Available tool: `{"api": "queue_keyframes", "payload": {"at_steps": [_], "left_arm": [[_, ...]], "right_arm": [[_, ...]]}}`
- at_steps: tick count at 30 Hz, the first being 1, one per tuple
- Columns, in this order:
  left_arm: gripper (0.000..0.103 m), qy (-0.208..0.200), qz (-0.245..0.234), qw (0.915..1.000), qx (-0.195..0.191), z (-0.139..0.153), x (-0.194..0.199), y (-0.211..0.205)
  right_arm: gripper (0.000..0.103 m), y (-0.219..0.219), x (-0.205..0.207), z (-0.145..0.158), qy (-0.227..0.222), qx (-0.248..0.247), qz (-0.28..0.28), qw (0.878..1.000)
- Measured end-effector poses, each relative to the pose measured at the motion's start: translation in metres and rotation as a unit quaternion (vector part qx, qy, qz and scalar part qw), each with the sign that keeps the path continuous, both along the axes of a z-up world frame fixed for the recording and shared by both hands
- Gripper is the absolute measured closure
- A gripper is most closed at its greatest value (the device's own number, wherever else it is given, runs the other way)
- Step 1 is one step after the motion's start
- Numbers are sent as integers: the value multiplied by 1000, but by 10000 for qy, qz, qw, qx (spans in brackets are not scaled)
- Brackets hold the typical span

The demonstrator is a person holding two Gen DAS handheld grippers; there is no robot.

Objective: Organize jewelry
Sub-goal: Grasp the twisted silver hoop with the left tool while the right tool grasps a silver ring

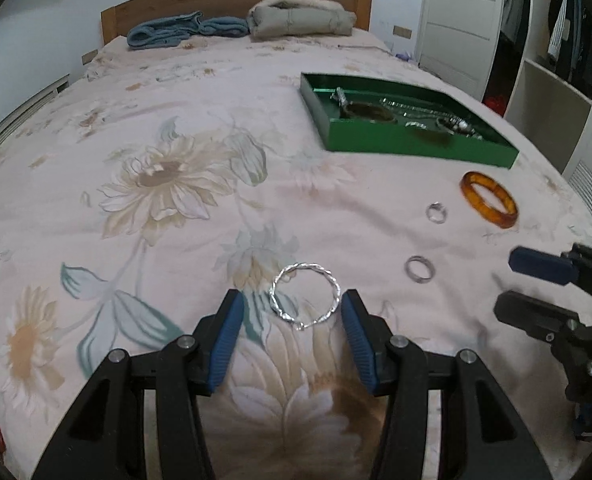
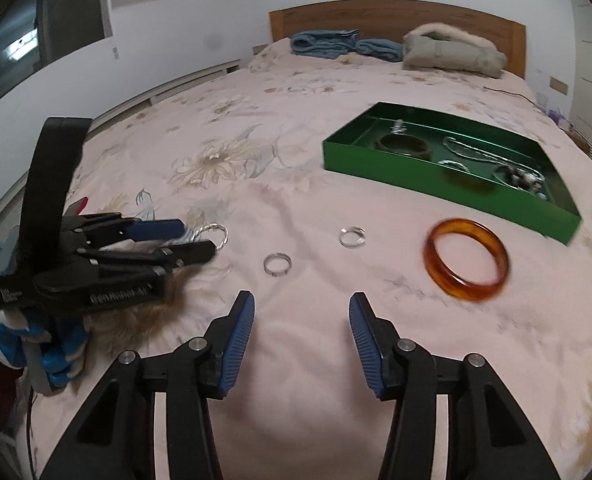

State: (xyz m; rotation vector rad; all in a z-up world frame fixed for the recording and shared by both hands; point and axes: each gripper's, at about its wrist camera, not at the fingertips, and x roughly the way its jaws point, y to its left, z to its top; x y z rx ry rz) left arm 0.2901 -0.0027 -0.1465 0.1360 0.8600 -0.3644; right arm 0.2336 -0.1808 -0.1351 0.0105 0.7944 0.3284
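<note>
A twisted silver bracelet (image 1: pixel 305 295) lies flat on the floral bedspread, between the tips of my open left gripper (image 1: pixel 293 305). Two silver rings (image 1: pixel 419 269) (image 1: pixel 436 213) and an amber bangle (image 1: pixel 489 199) lie to its right. A green tray (image 1: pixel 416 145) holding several jewelry pieces sits farther back. My right gripper (image 2: pixel 301 309) is open and empty above the bedspread, with a ring (image 2: pixel 277 265), another ring (image 2: pixel 352 237) and the bangle (image 2: pixel 467 265) ahead of it. The tray (image 2: pixel 436 178) is at the back right.
Folded blue clothes (image 1: pixel 184 32) and a beige jacket (image 1: pixel 302 16) lie by the wooden headboard. A wardrobe (image 1: pixel 556 40) stands to the right of the bed. The left gripper (image 2: pixel 194 240) shows at the left of the right wrist view.
</note>
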Motion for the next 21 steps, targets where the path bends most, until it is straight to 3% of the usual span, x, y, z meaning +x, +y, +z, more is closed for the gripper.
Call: {"api": "queue_keyframes", "payload": {"at_steps": [7,12,17,21], "left_arm": [[56,12,-77,9998,170,-13,6,-5],[66,-4,-31,10000,-71,-17,8,2],[67,-5,-33,9997,-241,-19,10,6],[67,-10,-14,9996,-280,-19,10,6]], "right_arm": [[64,14,32,-17,221,-58,303,9993],[70,22,49,-25,352,-96,533,9979],[82,33,61,-33,432,-273,770,9957],[82,32,63,-35,480,-206,780,9956]]}}
